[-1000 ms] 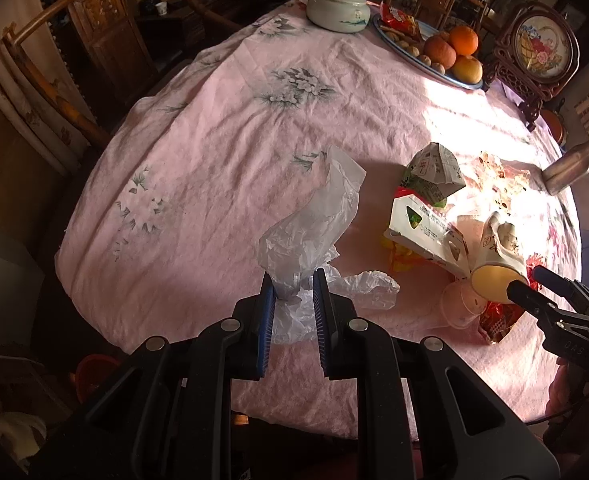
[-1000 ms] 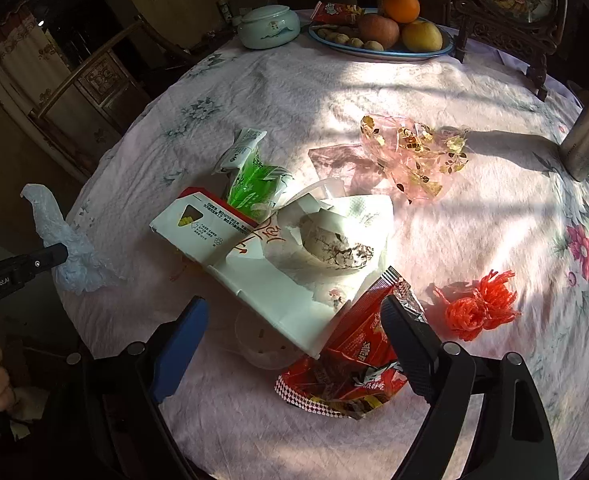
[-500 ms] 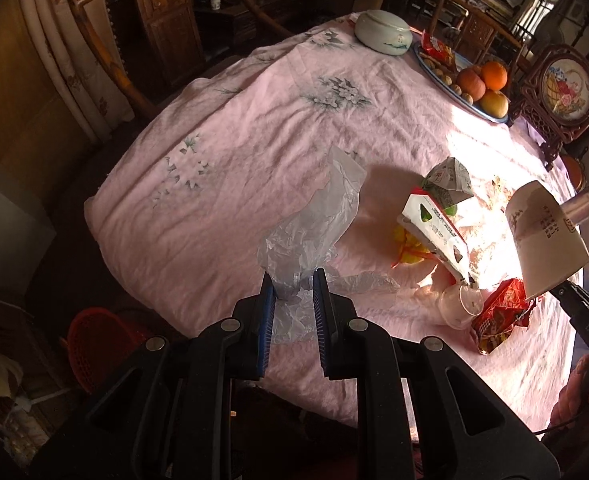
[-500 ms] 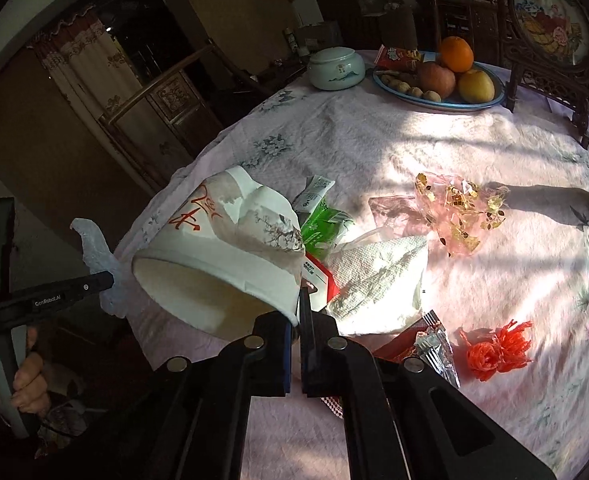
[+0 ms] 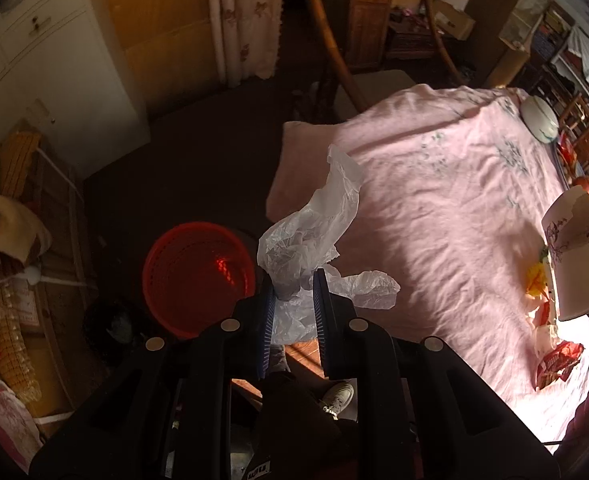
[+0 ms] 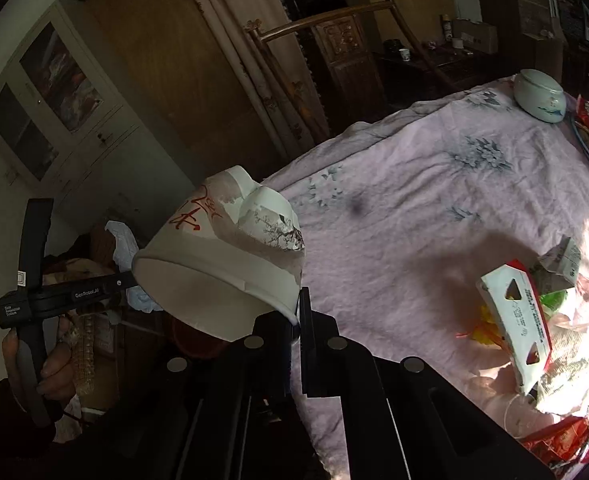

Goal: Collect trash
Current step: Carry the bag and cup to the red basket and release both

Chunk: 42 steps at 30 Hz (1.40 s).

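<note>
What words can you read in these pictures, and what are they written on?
"GenRobot.AI": on the left gripper.
Red brush characters on the paper bowl: cannot read them.
Print on the white and red carton: too small to read.
Small white label at the left gripper's back end: too blurred.

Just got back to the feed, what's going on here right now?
Trash is being cleared off the pink-clothed table. The left gripper is shut on a crumpled clear plastic bag, held out past the table edge beside the red basket on the floor. The right gripper is shut on the rim of a crushed white paper bowl, lifted off the table. A carton and wrappers remain on the cloth.
</note>
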Tool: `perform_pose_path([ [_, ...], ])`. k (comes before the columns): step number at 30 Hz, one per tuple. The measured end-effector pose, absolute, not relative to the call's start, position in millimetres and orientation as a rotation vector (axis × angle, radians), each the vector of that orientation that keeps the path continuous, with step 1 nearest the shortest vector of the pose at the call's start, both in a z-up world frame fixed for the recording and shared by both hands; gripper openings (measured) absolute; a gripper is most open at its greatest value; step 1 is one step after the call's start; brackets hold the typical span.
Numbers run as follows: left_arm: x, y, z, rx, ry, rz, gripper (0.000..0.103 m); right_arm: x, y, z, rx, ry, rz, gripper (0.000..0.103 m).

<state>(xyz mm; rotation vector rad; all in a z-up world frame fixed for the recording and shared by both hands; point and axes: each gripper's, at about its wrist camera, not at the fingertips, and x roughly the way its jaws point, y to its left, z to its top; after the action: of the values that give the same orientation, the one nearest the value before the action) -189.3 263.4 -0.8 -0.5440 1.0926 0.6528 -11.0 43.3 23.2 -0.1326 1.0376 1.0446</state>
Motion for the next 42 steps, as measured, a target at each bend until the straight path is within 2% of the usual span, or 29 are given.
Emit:
perform_pose_path([
  [7, -257, 324, -43, -0.716, 1.120, 0.776, 0.020, -54, 144, 20, -0.300, 1.071, 1.198, 0.004],
  [13, -272, 365, -84, -0.771, 1.179, 0.811, 0.022, -74, 188, 19, -0.410, 1.075, 1.201, 0.004],
  [15, -270, 374, -97, -0.786, 1.205, 0.799, 0.027, -74, 196, 16, -0.432, 1.090, 1.188, 0.004],
  [17, -270, 381, -104, -0.783, 1.226, 0.793, 0.042, -78, 208, 11, -0.447, 1.109, 1.177, 0.004],
  [18, -269, 384, -105, -0.774, 1.233, 0.794, 0.046, -79, 212, 9, -0.452, 1.120, 1.175, 0.004],
  [20, -269, 382, -105, -0.747, 1.240, 0.801, 0.063, -81, 219, 1, -0.465, 1.144, 1.180, 0.004],
  [23, -270, 376, -104, -0.697, 1.245, 0.833, 0.072, -90, 235, -6, -0.497, 1.169, 1.203, 0.004],
  [29, -293, 378, -98, -0.640, 1.255, 0.976, 0.074, -107, 282, -36, -0.598, 1.237, 1.263, 0.004],
  [38, -338, 386, -99, -0.698, 1.261, 1.118, 0.074, -144, 345, -80, -0.774, 1.288, 1.334, 0.004],
  [41, -347, 383, -101, -0.702, 1.276, 1.163, 0.074, -154, 361, -96, -0.840, 1.302, 1.331, 0.009],
  [42, -349, 382, -101, -0.706, 1.278, 1.173, 0.074, -156, 366, -101, -0.857, 1.302, 1.331, 0.016],
])
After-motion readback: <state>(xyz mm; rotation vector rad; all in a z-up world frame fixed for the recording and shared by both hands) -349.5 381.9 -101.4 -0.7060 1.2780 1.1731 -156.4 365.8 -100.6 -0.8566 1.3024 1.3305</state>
